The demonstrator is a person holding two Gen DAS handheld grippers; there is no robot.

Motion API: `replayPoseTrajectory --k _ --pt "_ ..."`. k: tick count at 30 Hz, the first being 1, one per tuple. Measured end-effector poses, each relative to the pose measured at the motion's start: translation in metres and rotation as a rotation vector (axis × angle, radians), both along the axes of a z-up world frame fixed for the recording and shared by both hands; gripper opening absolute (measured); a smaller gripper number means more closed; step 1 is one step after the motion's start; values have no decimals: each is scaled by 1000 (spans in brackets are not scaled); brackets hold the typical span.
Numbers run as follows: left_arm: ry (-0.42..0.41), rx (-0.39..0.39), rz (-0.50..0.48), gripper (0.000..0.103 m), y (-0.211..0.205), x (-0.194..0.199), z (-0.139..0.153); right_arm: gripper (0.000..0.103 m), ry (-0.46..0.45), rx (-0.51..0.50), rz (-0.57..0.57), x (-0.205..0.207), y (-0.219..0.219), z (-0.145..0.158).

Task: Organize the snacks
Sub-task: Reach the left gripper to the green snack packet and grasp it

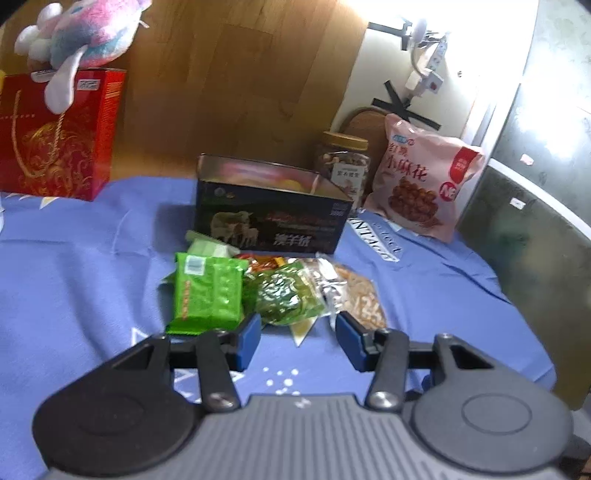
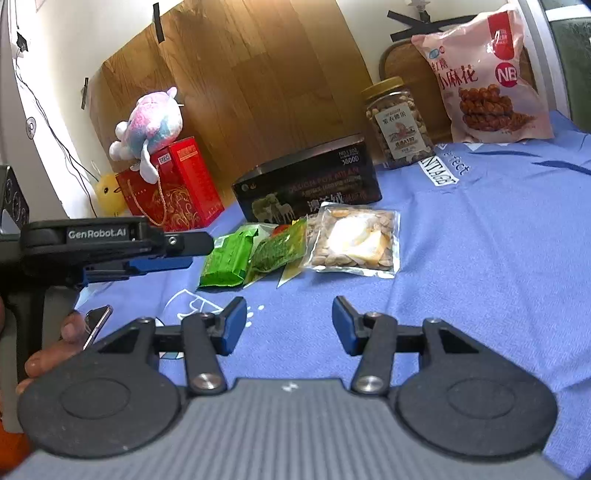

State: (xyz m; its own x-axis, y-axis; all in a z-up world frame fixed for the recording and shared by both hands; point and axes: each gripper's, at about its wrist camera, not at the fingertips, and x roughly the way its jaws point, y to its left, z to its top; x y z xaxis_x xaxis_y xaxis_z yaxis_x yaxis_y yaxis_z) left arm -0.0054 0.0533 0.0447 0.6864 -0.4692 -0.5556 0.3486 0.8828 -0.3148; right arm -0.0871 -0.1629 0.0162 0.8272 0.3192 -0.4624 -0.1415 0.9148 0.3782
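Note:
Several small snack packs lie in a pile on the blue cloth: a bright green pack (image 1: 207, 291) (image 2: 227, 260), a dark green pack (image 1: 286, 297) (image 2: 279, 251) and a clear bag of nuts (image 1: 360, 299) (image 2: 354, 240). Behind them stands an open black box (image 1: 271, 216) (image 2: 310, 184). My left gripper (image 1: 297, 341) is open and empty just in front of the pile; it also shows from the side in the right wrist view (image 2: 173, 254). My right gripper (image 2: 290, 325) is open and empty, a little short of the pile.
A nut jar (image 1: 343, 166) (image 2: 397, 122) and a pink snack bag (image 1: 424, 177) (image 2: 487, 74) stand at the back right. A red gift box (image 1: 55, 136) (image 2: 173, 184) with a plush toy (image 1: 81, 33) (image 2: 147, 125) on it stands at the back left. The table edge (image 1: 524, 317) is at the right.

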Motion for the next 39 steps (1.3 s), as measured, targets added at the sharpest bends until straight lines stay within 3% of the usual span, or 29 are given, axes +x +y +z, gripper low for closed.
replayPoseTrajectory --k 3,5,7,11,17,21,24,25,26,28,31,39 --pt "13 -10 52 46 14 0 -3 53 23 9 5 8 -1 -4" --pt "26 -24 104 46 33 3 -5 43 36 20 20 17 0 -6" --pt "40 -23 157 46 53 6 -8 41 48 36 49 28 3 -7" --pt "62 -23 222 46 83 19 -16 40 49 23 103 51 15 -8" --pt "81 -83 202 47 86 56 -23 42 58 1 170 90 32 -7" --pt "145 -120 168 49 78 84 -38 42 44 -10 220 118 44 0" --pt "197 -137 162 49 71 93 -53 42 61 -87 301 141 64 -3" --pt "214 -148 154 39 69 94 -57 41 73 -121 333 146 73 -7" --pt "213 -152 164 37 68 93 -61 41 75 -153 364 149 82 -12" --pt "200 -175 152 20 70 88 -61 41 64 -193 381 147 92 -19" --pt "236 -193 139 20 71 82 -58 40 84 -128 378 139 84 -21" --pt "172 -158 84 19 45 58 -35 39 11 -86 305 96 63 -12"
